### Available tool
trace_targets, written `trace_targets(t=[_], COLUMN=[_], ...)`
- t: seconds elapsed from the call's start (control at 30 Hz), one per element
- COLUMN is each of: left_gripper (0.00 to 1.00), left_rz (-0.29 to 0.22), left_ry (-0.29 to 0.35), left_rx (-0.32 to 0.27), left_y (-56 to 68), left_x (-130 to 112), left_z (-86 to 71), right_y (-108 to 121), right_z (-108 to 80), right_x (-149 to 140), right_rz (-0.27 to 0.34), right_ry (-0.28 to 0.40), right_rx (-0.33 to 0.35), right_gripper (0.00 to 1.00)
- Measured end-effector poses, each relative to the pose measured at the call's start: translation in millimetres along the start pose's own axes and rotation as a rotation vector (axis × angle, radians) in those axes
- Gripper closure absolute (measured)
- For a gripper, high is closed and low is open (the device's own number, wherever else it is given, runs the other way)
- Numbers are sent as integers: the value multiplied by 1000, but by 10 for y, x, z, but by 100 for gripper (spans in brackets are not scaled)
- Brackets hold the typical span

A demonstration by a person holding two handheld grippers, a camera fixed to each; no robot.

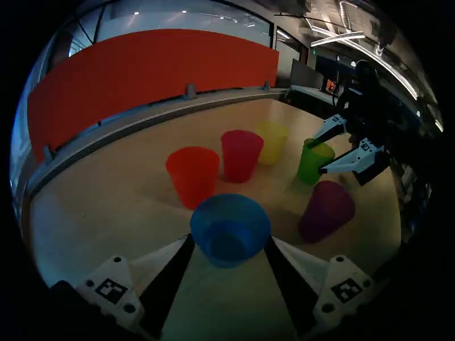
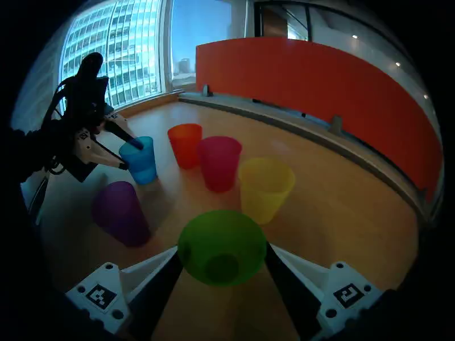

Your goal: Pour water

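Observation:
My left gripper (image 1: pixel 230 241) is shut on a blue cup (image 1: pixel 230 224), held upright between both fingers. My right gripper (image 2: pixel 223 253) is shut on a green cup (image 2: pixel 222 244), also upright. Across the table, the left gripper view has the right gripper (image 1: pixel 317 156) clasping the green cup (image 1: pixel 314 160). The right gripper view has the left gripper (image 2: pixel 129 156) clasping the blue cup (image 2: pixel 139 159). Whether either cup holds water cannot be told.
On the wooden table (image 1: pixel 114 199) between the grippers stand an orange-red cup (image 1: pixel 193 173), a crimson cup (image 1: pixel 242 153) and a yellow cup (image 1: pixel 272 141). A purple cup (image 1: pixel 327 210) stands upside down. An orange partition (image 1: pixel 142 74) lines the far edge.

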State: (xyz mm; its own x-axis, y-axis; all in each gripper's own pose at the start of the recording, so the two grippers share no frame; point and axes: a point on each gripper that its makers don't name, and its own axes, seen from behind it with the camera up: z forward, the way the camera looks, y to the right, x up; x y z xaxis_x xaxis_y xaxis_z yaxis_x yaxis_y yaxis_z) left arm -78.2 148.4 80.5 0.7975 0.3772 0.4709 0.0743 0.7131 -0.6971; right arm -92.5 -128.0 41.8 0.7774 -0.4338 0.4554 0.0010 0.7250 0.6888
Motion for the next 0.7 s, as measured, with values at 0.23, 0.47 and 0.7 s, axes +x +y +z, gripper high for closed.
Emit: trace_targets(t=[0.23, 0.47, 0.7], left_gripper=[11, 11, 12], left_rz=[-4, 2, 8], left_ry=[10, 11, 8], left_rx=[-3, 2, 6], left_y=[15, 15, 3], left_x=[50, 63, 53], left_z=[51, 88, 93], right_y=[10, 12, 21], right_z=[18, 19, 8], right_x=[1, 17, 19], right_rz=[-2, -3, -3], right_ry=[-4, -3, 0], right_rx=[0, 2, 1], right_gripper=[1, 1, 1])
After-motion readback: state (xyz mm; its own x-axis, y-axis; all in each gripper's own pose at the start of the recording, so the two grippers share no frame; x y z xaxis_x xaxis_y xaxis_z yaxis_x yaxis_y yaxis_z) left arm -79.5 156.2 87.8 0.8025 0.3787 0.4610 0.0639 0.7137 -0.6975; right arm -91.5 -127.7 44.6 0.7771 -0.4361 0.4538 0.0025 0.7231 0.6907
